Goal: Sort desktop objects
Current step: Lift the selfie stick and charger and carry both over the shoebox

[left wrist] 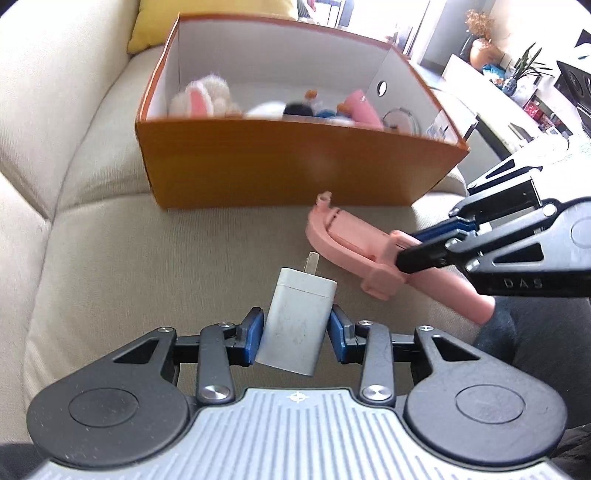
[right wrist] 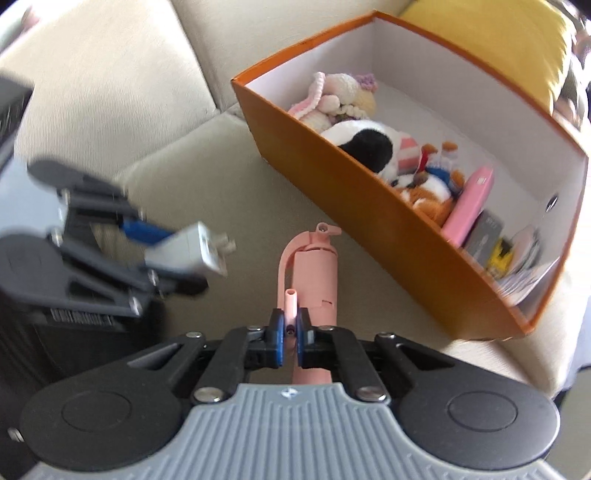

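Clearly, the left gripper [left wrist: 295, 334] is holding a white charger [left wrist: 297, 321] between its blue pads, one pad pressing on each side of the body. The metal prongs of the charger are pointing away from the camera, toward the orange box [left wrist: 295, 166], and the charger is hanging above the beige sofa cushion [left wrist: 129, 258], not lying on it.

The right gripper [right wrist: 290, 341] is standing almost fully closed on a thin part of a pink plastic object [right wrist: 314, 273]. In the left wrist view, this gripper [left wrist: 400, 254] is coming in from the right and clamping a small bracket on the long pink piece [left wrist: 343, 240]. Whether the far end of the pink object is touching the cushion or is just above it is not possible to tell.

The box is sitting on the sofa just behind both objects, with a yellow pillow [left wrist: 155, 26] behind it. Inside are lying a pink and white knitted toy [right wrist: 332, 99], a black and white plush toy [right wrist: 365, 144], a flat pink case [right wrist: 467, 206] and some smaller things.

Some parts are difficult to read. The near wall of the box is hiding the lower half of its contents in the left wrist view. In the right wrist view the left gripper [right wrist: 184, 254] and the charger [right wrist: 195, 247] are blurred, and the small items at the right end of the box cannot be made out. The rear of the pink object is hidden under the right gripper.
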`<state>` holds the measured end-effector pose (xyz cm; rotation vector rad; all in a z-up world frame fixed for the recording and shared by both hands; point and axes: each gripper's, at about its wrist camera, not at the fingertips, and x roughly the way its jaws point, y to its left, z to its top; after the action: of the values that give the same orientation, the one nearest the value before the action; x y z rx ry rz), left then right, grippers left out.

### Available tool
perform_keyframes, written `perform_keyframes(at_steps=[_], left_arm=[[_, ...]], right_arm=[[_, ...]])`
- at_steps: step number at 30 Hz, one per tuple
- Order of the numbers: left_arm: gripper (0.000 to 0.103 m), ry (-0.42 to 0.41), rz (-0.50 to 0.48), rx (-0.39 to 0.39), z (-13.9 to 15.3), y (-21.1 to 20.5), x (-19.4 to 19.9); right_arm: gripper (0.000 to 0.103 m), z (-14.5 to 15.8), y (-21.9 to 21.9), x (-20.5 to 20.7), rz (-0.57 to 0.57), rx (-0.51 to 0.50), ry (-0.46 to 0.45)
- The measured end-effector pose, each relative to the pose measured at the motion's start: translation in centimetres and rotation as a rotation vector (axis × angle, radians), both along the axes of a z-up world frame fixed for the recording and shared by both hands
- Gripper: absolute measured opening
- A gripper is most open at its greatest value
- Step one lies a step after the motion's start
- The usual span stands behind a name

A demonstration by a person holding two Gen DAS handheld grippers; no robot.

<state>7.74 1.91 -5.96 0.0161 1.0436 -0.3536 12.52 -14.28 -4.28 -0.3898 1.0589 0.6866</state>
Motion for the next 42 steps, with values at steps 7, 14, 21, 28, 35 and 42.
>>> perform_keyframes(at_steps=[7, 14, 21, 28, 35, 42], left_arm=[[0.043, -0.059, -0.014, -0.033, 2.9, -0.1, 0.9], [0.043, -0.119, -0.015, -0.034, 5.5, -0.4, 2.0], [0.043, -0.154, -0.014, -0.046, 7.1, -0.3, 3.5], [0.043, -0.17, -0.011, -0.045, 7.8, -0.4, 5.5], [0.043, -0.167, 0.013, -0.045, 7.7, 0.1, 8.2], [0.043, -0.164, 0.006, -0.053, 7.0, 0.6, 10.6]], right_arm=[[0.007, 3.3, -1.8, -0.7, 0.117, -0.118, -0.071], [0.006, 6.5, -3.0, -1.3, 0.177, -0.303, -0.122], [0.006, 8.7, -5.8, 0.0, 0.118, -0.452, -0.161], [0.006, 10.5, -5.9, 4.1, 0.091, -0.502, -0.26], [0.006, 10.5, -2.1, 8.1, 0.205, -0.463, -0.358], [0.006, 7.7, 2.9, 11.3, 0.384, -0.431, -0.367]])
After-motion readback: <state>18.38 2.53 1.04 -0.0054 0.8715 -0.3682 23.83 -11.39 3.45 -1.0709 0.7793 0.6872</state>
